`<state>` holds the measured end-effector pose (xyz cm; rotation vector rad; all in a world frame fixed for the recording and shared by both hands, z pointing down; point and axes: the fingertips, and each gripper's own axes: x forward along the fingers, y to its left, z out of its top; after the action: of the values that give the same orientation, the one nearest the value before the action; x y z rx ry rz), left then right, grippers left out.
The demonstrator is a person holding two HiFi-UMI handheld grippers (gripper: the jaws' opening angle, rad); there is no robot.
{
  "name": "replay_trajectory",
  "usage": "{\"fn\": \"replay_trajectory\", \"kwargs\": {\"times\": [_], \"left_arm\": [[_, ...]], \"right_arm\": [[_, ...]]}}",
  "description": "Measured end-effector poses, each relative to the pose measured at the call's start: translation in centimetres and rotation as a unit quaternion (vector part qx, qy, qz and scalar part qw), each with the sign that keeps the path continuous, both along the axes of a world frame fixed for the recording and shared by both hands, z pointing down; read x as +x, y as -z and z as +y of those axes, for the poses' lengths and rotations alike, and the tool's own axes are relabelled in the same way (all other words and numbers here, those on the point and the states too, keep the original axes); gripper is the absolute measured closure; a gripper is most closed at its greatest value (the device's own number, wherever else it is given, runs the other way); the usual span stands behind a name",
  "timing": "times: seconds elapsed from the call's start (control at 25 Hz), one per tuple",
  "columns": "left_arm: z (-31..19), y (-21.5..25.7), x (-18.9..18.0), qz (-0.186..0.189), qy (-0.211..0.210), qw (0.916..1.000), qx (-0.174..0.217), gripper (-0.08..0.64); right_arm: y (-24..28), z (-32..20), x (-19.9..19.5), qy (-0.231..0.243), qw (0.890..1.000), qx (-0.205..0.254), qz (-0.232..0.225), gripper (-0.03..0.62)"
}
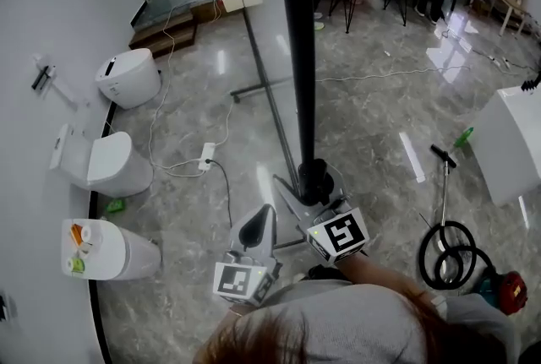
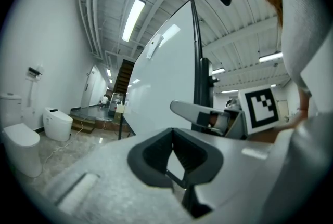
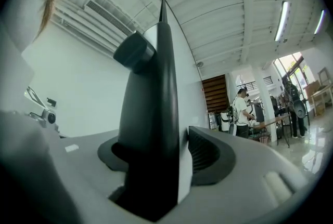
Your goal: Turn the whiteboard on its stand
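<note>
Both in view, right gripper [image 3: 169, 158] clamped on whiteboard [image 3: 156, 88] edge, left gripper [image 2: 174, 158] closed, empty

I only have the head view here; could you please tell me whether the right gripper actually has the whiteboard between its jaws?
Observer: Yes. In the right gripper view, the whiteboard has its dark edge filling the gap of the right gripper, which looks clamped on it.
Operator: Thank you. And is the left gripper holding anything?
Observer: No. In its own view the left gripper is shut, with nothing between its jaws.
</note>
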<state>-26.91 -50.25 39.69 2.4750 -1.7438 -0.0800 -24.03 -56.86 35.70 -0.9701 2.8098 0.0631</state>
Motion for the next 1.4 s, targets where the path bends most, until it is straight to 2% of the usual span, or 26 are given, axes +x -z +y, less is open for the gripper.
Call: {"fn": "replay_trajectory", "kwargs": {"times": [0.24, 0.4, 0.52, 0.68, 1.0, 1.16, 1.4], "left_arm": [[0.5, -0.2, -0.5, -0.010, 0.000, 0.9999, 0.003, 0.563], [1.2, 0.0, -0.4, 0.005, 0.004, 1.0000, -0.001, 0.563], [2.0, -0.9, -0.5, -0.009, -0.005, 0.9999, -0.004, 0.563], [3.2, -1.3, -0.4, 0.016, -0.001, 0.9998, -0.013, 0.563], [4.6, -0.9, 1.5, 0.004, -0.030, 0.9994, -0.013, 0.563], [5.3, -1.7, 1.3, 0.012, -0.035, 0.9989, -0.027, 0.563], [5.7, -1.7, 1.4, 0.009, -0.039, 0.9989, -0.025, 0.563]], "right_arm": [[0.4, -0.2, -0.4, -0.010, 1.000, 0.010, 0.008, 0.336], [0.3, -0.1, -0.2, -0.015, 1.000, 0.010, 0.008, 0.344], [0.3, -0.1, -0.2, -0.021, 1.000, 0.013, 0.012, 0.351], [0.4, 0.0, -0.1, -0.033, 0.999, 0.016, 0.016, 0.364], [0.6, -0.3, 0.2, -0.054, 0.998, 0.021, 0.019, 0.382], [0.7, -0.1, 0.0, -0.064, 0.998, 0.020, 0.021, 0.388], [0.4, 0.5, 0.2, -0.074, 0.997, 0.023, 0.024, 0.396]]}}
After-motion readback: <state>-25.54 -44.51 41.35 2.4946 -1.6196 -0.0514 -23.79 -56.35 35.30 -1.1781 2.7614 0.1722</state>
